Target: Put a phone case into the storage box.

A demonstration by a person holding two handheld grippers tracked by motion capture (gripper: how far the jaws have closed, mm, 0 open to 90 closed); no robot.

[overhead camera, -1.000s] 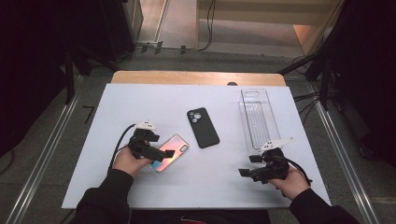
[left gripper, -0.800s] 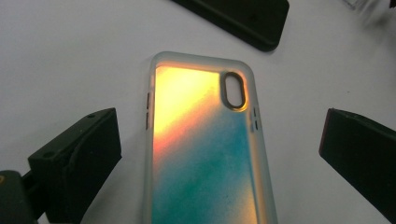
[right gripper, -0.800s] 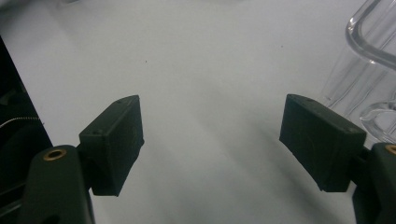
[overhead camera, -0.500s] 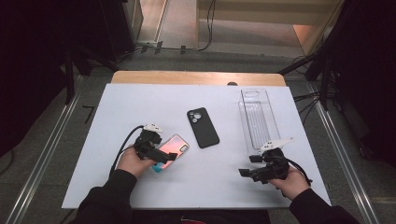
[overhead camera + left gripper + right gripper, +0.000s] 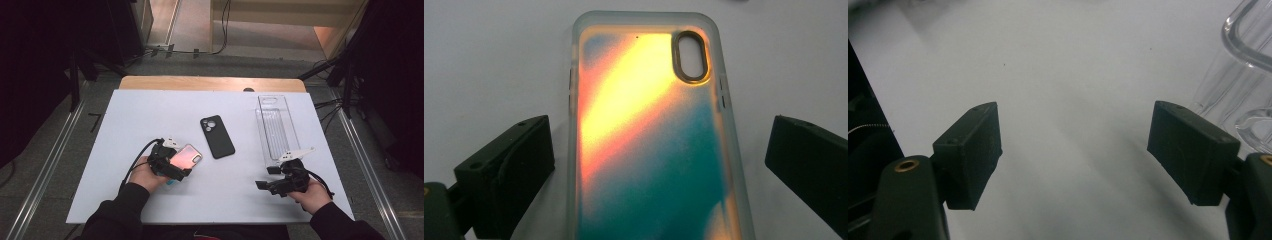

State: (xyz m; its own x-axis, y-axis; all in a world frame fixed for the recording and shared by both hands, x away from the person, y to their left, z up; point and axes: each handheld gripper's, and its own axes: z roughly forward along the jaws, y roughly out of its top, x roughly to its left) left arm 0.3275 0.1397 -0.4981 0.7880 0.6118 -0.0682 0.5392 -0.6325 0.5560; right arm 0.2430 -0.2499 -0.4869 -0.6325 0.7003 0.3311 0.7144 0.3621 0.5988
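An iridescent phone case (image 5: 187, 155), orange and teal with a frosted rim, lies flat on the white table (image 5: 125, 125). My left gripper (image 5: 175, 169) is open at its near end. In the left gripper view the iridescent phone case (image 5: 649, 135) runs up between the two black jaws, which stand apart on either side without touching it; the left gripper (image 5: 656, 150) holds nothing. A black phone case (image 5: 217, 136) lies at the table's middle. My right gripper (image 5: 265, 178) rests at the front right, and in its own view the right gripper (image 5: 1075, 145) is open over bare table.
A long clear plastic tray (image 5: 276, 127) lies at the right, just beyond the right gripper; the clear tray's corner (image 5: 1248, 55) appears in the right gripper view. Dark stands and cables surround the table. The wooden far edge (image 5: 210, 83) borders the white surface.
My left gripper has slid forward and right, so its open jaws now straddle the iridescent case's near end. The right gripper has stayed put.
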